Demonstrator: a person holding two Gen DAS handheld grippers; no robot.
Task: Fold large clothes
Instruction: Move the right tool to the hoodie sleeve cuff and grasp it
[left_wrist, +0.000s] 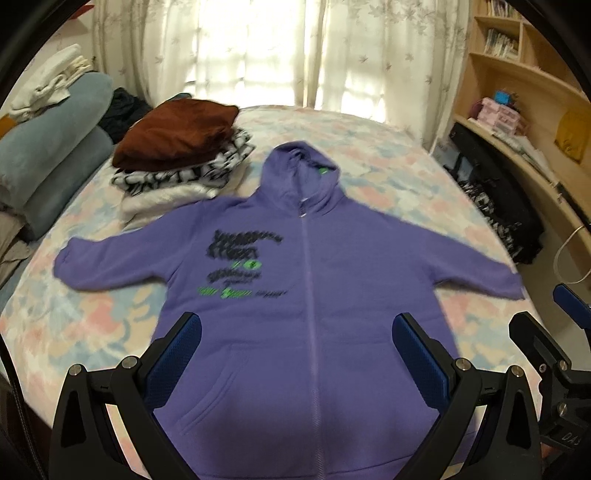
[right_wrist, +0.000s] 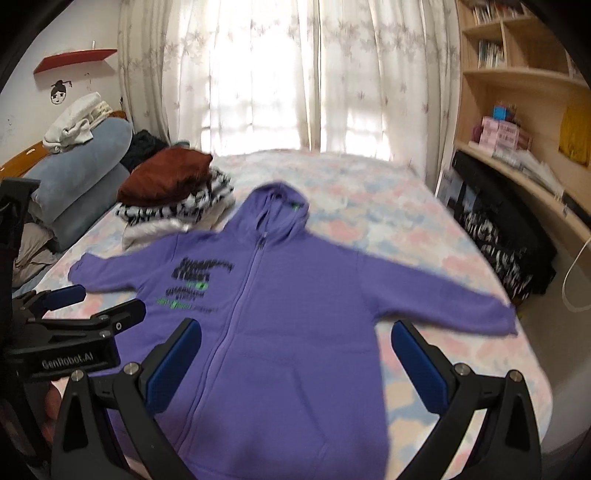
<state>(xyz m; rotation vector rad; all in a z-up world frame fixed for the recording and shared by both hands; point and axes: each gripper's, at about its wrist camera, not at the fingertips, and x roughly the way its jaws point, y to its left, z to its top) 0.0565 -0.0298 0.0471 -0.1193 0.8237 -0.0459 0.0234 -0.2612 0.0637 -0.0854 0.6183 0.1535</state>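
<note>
A purple zip hoodie (left_wrist: 295, 258) lies flat on the bed, front up, hood pointing away and both sleeves spread out; black and green print marks its chest. My left gripper (left_wrist: 297, 325) hovers open above its lower hem, fingers wide apart with nothing between them. In the right wrist view the same hoodie (right_wrist: 295, 288) lies ahead, and my right gripper (right_wrist: 295, 328) hangs open over its lower right half, holding nothing. The left gripper (right_wrist: 112, 297) shows at the left edge there, and the right gripper (left_wrist: 541, 306) sits at the right edge of the left wrist view.
A stack of folded clothes (left_wrist: 177, 147), brown on top, sits on the floral bed (left_wrist: 388, 147) beyond the hoodie's left sleeve. Blue pillows (left_wrist: 55, 147) pile at the left. A black patterned bag (left_wrist: 498, 214) and wooden shelves (left_wrist: 517, 92) stand to the right of the bed.
</note>
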